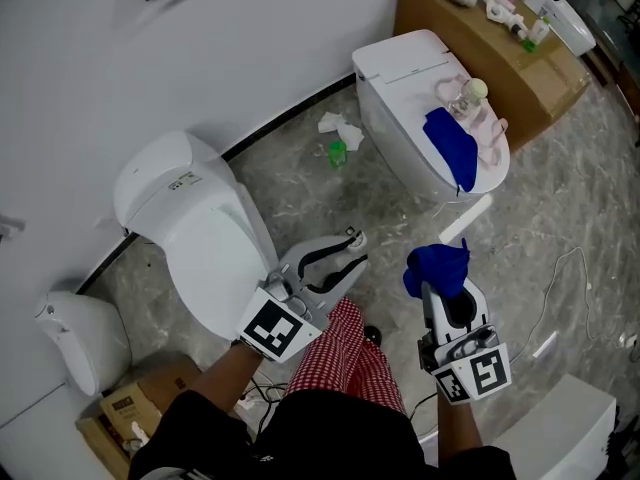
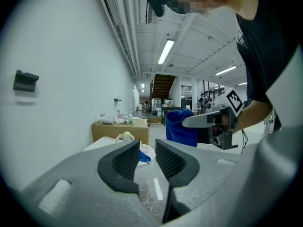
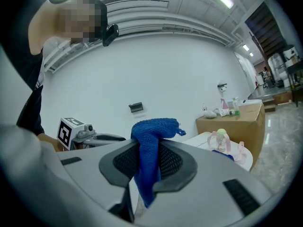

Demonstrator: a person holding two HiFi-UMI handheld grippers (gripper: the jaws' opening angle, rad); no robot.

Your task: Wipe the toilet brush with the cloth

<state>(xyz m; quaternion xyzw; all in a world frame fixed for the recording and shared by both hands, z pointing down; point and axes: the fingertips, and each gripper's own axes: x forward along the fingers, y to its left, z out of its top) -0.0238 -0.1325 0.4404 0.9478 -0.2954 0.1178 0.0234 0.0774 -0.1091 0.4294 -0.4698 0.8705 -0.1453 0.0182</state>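
My right gripper (image 1: 441, 274) is shut on a bunched blue cloth (image 1: 437, 266), which hangs between its pads (image 3: 168, 162) in the right gripper view. My left gripper (image 1: 357, 248) hovers just left of it over the floor, open by a narrow gap (image 2: 147, 145) and empty. A pink object with a pale round top (image 1: 470, 106), possibly the toilet brush, lies on the closed lid of the far toilet (image 1: 400, 68). Beside it lies a second blue cloth (image 1: 452, 150). Both grippers are well short of that toilet.
A second white toilet (image 1: 200, 228) stands at the left, close to my left gripper. A white stick (image 1: 466, 218) lies on the floor by the far toilet. A cardboard box (image 1: 540, 78) with bottles stands behind it. Tissue (image 1: 340, 128), a green bottle (image 1: 337, 153) and a cable (image 1: 560, 288) are on the floor.
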